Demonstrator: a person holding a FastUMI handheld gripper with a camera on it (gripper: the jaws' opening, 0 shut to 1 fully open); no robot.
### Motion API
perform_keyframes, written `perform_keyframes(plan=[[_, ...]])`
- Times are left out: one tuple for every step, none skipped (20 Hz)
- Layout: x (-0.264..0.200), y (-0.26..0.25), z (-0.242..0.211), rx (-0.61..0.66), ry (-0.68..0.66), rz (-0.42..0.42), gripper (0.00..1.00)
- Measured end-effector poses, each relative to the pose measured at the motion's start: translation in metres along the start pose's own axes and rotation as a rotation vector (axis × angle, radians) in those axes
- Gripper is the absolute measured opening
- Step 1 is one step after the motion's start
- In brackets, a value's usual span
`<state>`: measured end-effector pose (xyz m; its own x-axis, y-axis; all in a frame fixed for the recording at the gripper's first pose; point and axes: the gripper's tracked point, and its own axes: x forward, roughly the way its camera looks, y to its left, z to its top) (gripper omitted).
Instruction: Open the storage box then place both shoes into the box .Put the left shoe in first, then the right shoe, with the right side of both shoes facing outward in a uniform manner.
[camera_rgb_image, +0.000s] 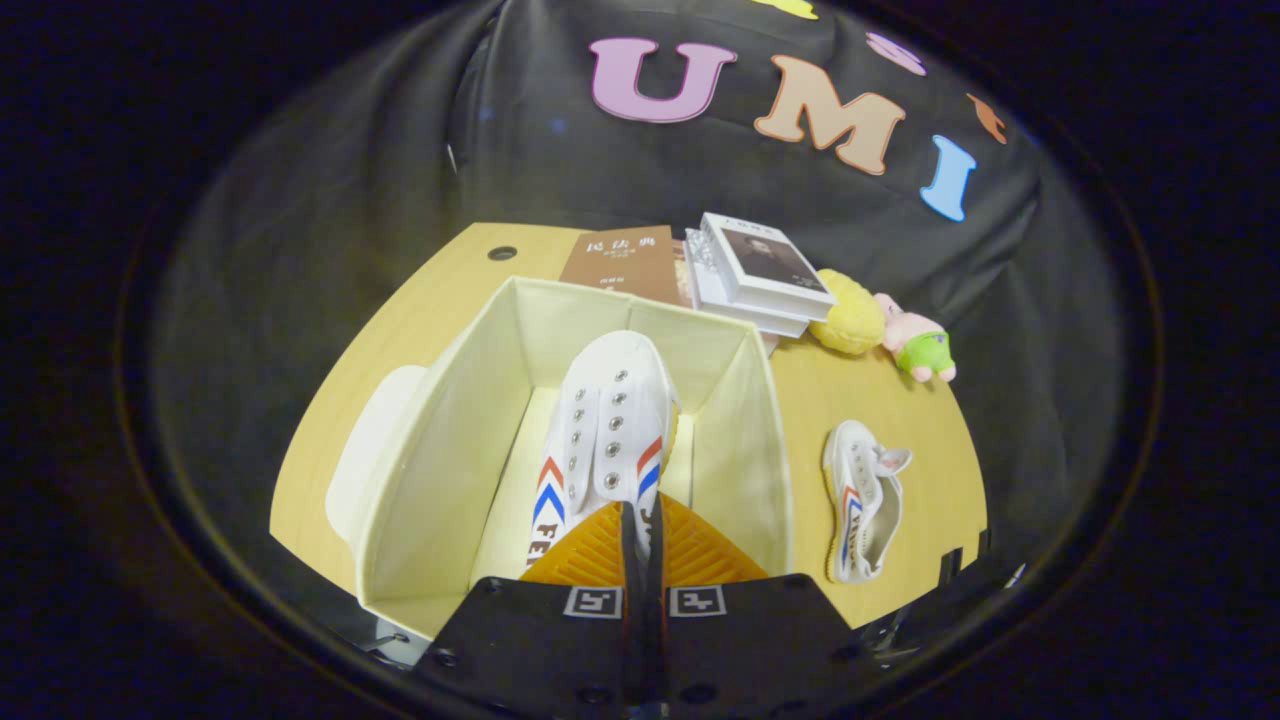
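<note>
The storage box stands open on the table, its lid lying against its far-left side, so opening looks done. The gripper is clenched on the heel of one white shoe, fingers pressed close together on it, holding it toe-first inside the box. The other shoe lies on the table beside the box, not yet packed; it appears to come next

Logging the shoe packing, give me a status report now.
Gripper shut on first shoe, held inside open storage box. Second shoe on table beside box, untouched. Nothing in the way.
</note>
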<state>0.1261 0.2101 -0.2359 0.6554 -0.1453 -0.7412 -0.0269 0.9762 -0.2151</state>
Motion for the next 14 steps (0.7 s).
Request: perform_keyframes(plan=[[0.008,0.006,-0.003,0.000,0.021,0.014,0.03],[0.014,0.013,-0.006,0.002,0.042,0.030,0.03],[0.021,0.019,-0.010,-0.001,0.065,0.047,0.03],[0.027,0.024,-0.013,-0.006,0.086,0.061,0.03],[0.033,0.025,-0.013,-0.014,0.105,0.072,0.03],[0.037,0.028,-0.016,-0.022,0.123,0.080,0.03],[0.042,0.031,-0.019,-0.031,0.138,0.087,0.03],[0.046,0.033,-0.022,-0.042,0.149,0.086,0.04],[0.048,0.030,-0.024,-0.056,0.157,0.074,0.04],[0.049,0.030,-0.024,-0.057,0.158,0.067,0.04],[0.049,0.031,-0.024,-0.047,0.156,0.065,0.04],[0.048,0.032,-0.024,-0.033,0.157,0.068,0.04],[0.048,0.035,-0.025,-0.018,0.162,0.074,0.05],[0.045,0.039,-0.025,-0.004,0.167,0.089,0.06]])
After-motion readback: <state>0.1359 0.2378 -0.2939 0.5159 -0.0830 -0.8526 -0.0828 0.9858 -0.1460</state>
